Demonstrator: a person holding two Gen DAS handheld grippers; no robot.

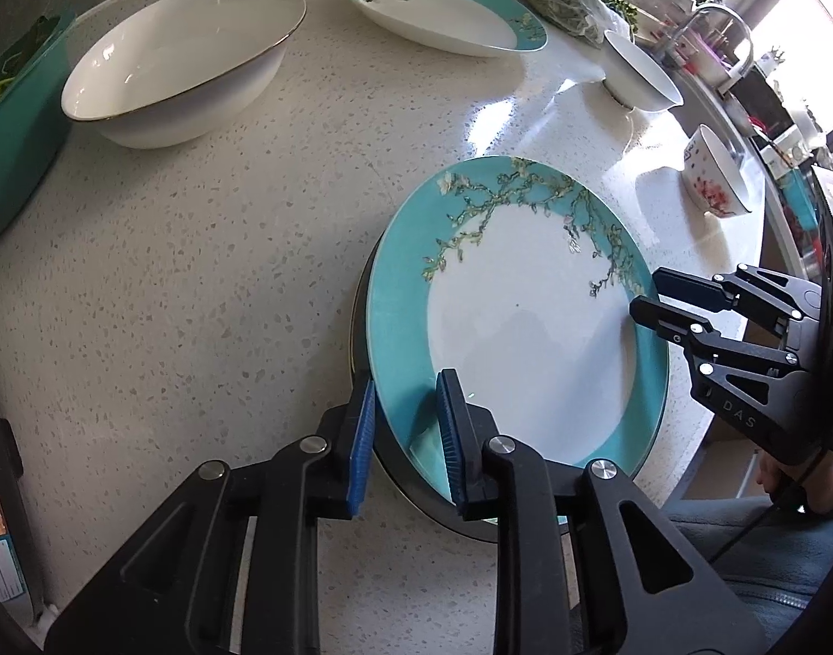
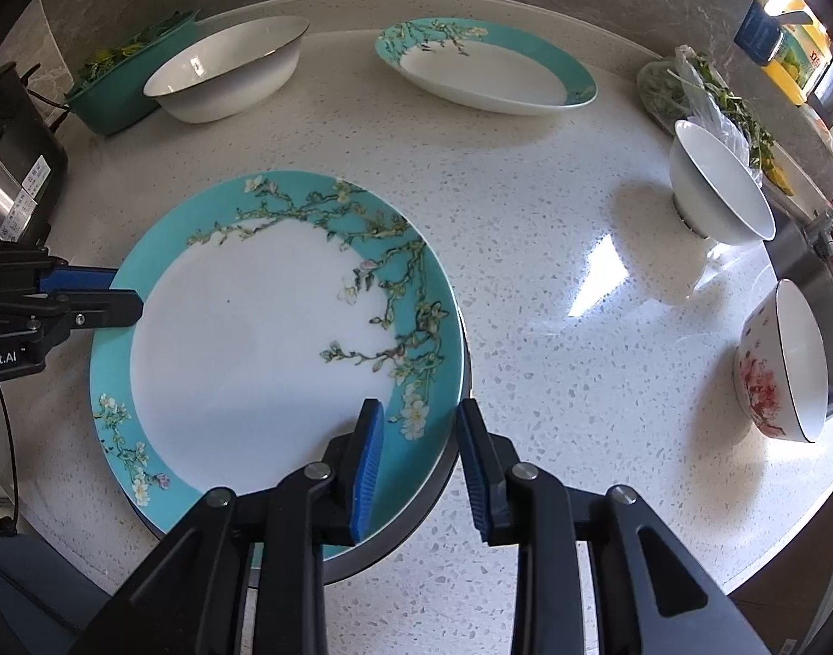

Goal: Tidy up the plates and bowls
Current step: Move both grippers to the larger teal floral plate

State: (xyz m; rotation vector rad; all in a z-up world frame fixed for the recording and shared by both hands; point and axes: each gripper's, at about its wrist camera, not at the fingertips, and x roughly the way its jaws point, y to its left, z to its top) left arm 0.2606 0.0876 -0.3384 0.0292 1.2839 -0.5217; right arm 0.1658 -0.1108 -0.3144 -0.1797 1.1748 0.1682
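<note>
Your left gripper [image 1: 405, 436] and right gripper [image 2: 419, 458] each straddle the rim of the teal blossom plate [image 2: 241, 338] from opposite sides, fingers parted and not pinching it. That plate rests on a dark plate [image 2: 416, 540] near the countertop's [image 2: 525, 300] front edge. Toward the back edge sit a large white bowl [image 2: 225, 71] and a second teal plate [image 2: 487, 68]. Along the right edge stand a small white bowl [image 2: 716, 185] and a red-flowered bowl [image 2: 781, 365].

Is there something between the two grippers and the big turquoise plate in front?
Nothing visible does. The left gripper and right gripper each already straddle the turquoise plate rim, which lies on a dark plate.
</note>
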